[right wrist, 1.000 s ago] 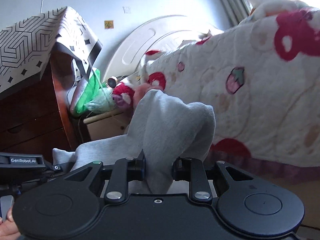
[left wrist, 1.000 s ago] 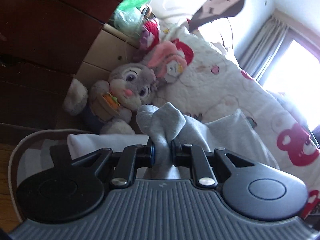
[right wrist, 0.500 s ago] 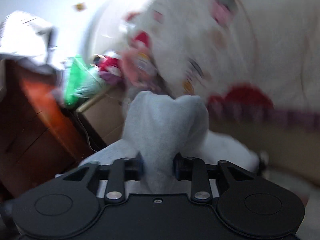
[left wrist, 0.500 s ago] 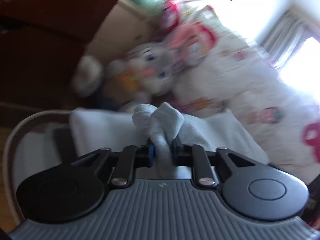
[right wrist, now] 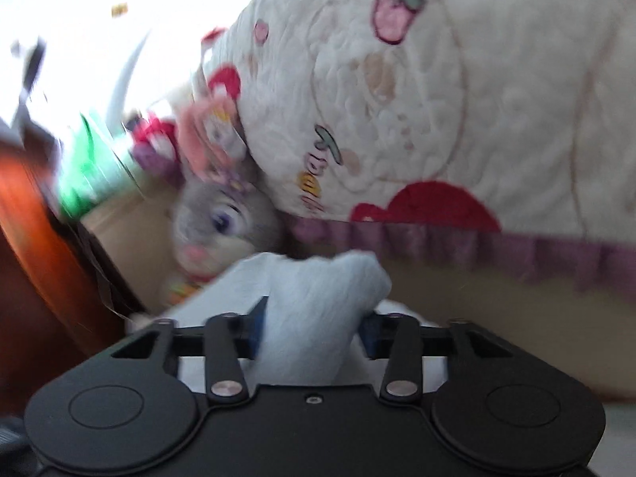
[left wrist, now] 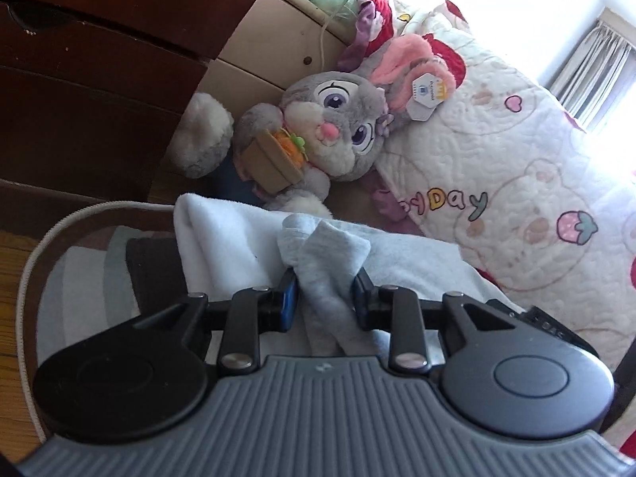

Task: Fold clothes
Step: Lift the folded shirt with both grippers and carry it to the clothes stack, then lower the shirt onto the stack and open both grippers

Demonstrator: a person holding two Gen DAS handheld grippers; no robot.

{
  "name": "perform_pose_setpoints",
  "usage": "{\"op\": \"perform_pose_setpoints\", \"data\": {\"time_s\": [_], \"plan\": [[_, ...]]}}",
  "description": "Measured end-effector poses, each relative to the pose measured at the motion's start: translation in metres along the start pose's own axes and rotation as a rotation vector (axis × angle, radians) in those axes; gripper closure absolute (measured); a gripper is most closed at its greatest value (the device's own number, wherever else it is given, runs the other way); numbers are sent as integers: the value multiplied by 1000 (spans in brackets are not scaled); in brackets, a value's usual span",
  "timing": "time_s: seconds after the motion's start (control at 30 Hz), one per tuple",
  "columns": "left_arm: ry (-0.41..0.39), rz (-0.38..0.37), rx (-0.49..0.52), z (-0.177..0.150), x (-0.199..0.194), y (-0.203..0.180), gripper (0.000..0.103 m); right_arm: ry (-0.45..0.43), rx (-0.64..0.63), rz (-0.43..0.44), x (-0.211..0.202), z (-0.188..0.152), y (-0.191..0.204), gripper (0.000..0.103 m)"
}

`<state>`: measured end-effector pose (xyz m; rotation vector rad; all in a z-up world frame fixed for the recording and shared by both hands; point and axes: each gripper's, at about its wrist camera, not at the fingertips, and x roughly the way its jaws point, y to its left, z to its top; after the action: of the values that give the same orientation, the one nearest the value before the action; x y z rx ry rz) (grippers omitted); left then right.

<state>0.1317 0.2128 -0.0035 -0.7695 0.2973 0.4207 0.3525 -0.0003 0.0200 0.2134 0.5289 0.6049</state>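
Grey garment [left wrist: 324, 262] bunched between both opening grippers — left gripper [left wrist: 324, 300], right gripper [right wrist: 312, 328] — pads loosening.

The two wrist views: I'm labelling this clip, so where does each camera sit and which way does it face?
Left wrist: on the left gripper, looking along its opening fingers over bunched grey garment toward the plush rabbit.
Right wrist: on the right gripper, jaws opening around grey cloth, facing the quilt; blurred.
Shared: garment, rabbit, quilt; no hand shows.
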Motion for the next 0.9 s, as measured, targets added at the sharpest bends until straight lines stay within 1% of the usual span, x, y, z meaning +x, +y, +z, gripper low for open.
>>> {"op": "perform_pose_setpoints", "data": {"time_s": [0.03,0.1,0.17,0.23,0.27,0.3,0.33,0.4,0.47,0.5,0.6,0.67,0.7,0.8,0.83,0.9], "plan": [[2,5,0,0,0,0,75,-7,-7,-44,0,4,-1,41],[-1,9,-1,1,-1,0,75,-31,43,-115,-8,13,-8,41],[-23,4,-7,6,-10,0,75,-88,101,-133,-30,16,-13,41],[-67,-1,2,13,-26,0,75,-162,93,-115,-58,13,-12,41],[-91,-3,13,18,-35,-1,77,-189,78,-92,-73,10,-10,42],[-107,-21,33,22,-44,-3,77,-207,70,-62,-84,5,-9,42],[-121,-45,55,26,-54,-6,77,-212,59,-9,-93,0,-7,42],[-90,-116,115,30,-64,-15,77,-183,26,89,-101,-9,-1,43],[-22,-185,182,28,-66,-28,77,-120,-56,152,-100,-19,11,44],[12,-187,211,24,-60,-33,77,-95,-111,167,-99,-24,19,44],[110,-146,295,6,-36,-46,77,-3,-266,178,-86,-41,39,43],[176,-118,351,-6,-20,-54,77,19,-307,162,-76,-49,42,43],[197,-99,358,-10,-11,-52,77,24,-320,156,-72,-53,42,43],[210,-75,365,-17,5,-45,76,47,-334,150,-58,-58,36,44],[206,-68,378,-19,6,-46,77,44,-339,143,-54,-59,34,45],[196,-52,398,-21,7,-48,77,6,-374,103,-52,-59,34,52]]}}
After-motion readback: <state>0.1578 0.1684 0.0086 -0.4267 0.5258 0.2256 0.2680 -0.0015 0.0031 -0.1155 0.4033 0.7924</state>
